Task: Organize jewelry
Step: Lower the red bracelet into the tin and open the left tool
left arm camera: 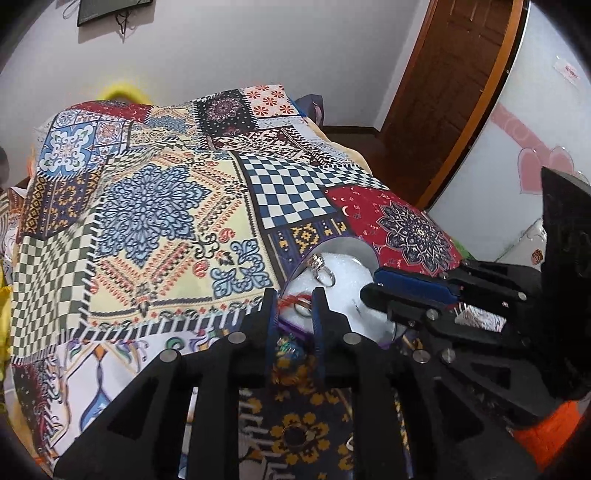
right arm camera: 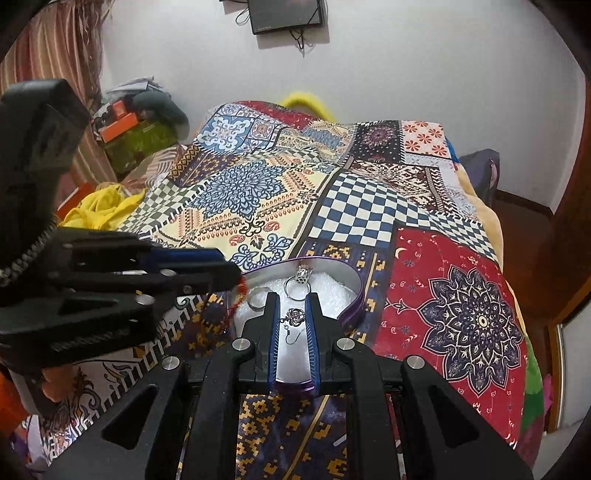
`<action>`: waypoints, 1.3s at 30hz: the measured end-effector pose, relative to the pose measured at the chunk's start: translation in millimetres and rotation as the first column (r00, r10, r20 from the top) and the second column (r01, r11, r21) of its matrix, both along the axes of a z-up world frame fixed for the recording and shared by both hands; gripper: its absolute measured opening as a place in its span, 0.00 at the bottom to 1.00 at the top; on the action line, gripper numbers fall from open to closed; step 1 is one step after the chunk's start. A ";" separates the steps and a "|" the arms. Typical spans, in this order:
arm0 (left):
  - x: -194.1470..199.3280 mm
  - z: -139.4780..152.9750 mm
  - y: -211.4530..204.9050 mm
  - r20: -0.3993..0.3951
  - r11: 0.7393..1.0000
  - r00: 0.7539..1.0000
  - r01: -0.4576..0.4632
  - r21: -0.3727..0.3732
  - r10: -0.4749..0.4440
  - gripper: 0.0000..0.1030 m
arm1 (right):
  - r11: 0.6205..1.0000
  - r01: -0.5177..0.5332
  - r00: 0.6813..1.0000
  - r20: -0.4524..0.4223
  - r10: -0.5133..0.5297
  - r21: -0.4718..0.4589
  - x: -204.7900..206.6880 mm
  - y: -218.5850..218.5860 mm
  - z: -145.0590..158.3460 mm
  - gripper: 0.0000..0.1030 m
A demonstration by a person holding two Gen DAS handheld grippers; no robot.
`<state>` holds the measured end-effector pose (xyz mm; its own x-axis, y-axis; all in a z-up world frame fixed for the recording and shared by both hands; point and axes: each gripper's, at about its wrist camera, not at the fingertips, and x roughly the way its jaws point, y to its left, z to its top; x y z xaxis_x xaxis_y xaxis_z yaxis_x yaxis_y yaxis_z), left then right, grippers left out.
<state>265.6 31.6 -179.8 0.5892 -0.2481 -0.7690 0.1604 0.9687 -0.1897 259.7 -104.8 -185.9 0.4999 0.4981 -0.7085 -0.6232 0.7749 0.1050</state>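
Right wrist: right claw tilted over tin

bed cover: patchwork-print cotton bedspread lay spread flat | wall: black flat screen hung with dangling cables | right: brown wooden door | left: crumpled yellow cloth beside bedspread
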 end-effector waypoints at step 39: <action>-15.1 26.8 -3.9 0.089 0.997 0.994 0.062 -0.035 -0.059 0.04 | 1.000 -0.010 0.998 -0.060 0.010 -0.011 -5.6 0.0 -2.0 0.13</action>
